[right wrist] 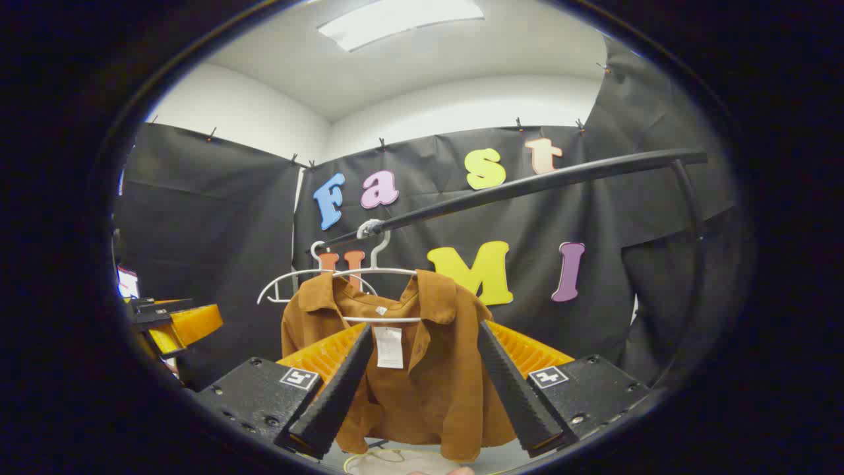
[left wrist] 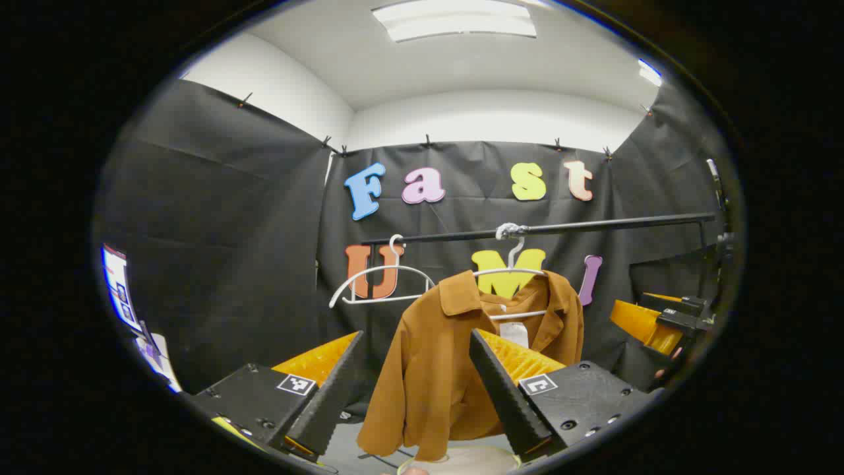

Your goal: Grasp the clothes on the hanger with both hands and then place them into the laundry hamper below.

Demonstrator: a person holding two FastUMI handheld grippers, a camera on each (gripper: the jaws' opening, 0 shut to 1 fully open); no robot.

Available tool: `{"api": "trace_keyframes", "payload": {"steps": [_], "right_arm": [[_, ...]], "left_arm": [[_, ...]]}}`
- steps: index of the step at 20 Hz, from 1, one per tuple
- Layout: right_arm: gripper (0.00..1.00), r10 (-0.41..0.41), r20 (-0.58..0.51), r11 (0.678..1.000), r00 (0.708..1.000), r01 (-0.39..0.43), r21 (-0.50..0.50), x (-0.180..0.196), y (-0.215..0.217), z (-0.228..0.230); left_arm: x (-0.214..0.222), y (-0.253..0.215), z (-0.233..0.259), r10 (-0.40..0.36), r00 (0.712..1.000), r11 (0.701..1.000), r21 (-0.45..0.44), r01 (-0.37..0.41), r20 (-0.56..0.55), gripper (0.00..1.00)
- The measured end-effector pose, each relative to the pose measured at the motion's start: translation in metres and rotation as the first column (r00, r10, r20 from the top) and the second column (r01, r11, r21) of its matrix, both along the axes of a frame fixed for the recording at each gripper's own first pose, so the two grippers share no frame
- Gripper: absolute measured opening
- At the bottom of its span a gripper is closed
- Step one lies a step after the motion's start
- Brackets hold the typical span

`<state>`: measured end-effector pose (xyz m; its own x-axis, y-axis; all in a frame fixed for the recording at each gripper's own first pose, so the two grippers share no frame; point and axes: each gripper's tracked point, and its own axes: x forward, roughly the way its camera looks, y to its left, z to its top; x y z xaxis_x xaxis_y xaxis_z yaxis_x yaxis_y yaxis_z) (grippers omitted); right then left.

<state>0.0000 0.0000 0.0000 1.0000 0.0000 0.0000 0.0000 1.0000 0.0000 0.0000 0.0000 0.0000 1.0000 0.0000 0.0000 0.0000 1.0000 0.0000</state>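
A brown shirt (left wrist: 428,382) hangs on a white hanger (left wrist: 511,272) from a black rail (left wrist: 593,226). My left gripper (left wrist: 417,336) is open, and the shirt's left shoulder and sleeve show between its fingers, some way off. In the right gripper view the shirt (right wrist: 428,389) hangs with its collar open and a white tag (right wrist: 389,346) at the middle. My right gripper (right wrist: 426,326) is open too and frames the shirt front without touching it. A pale rounded edge (left wrist: 475,458) under the shirt looks like the hamper's rim.
An empty white hanger (left wrist: 379,280) hangs on the rail left of the shirt. The right gripper (left wrist: 659,316) shows at the right edge of the left gripper view, and the left gripper (right wrist: 178,323) at the left edge of the right gripper view. A lit screen (left wrist: 119,287) stands far left.
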Motion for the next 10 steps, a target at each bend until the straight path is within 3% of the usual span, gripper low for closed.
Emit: {"api": "trace_keyframes", "payload": {"steps": [10], "right_arm": [[1.0,-0.029,-0.048,1.0,0.998,0.029,-0.011,0.01,-0.026,-0.015]], "left_arm": [[0.015,-0.023,-0.002,-0.025,1.0,1.0,0.001,0.025,0.0,1.0]]}}
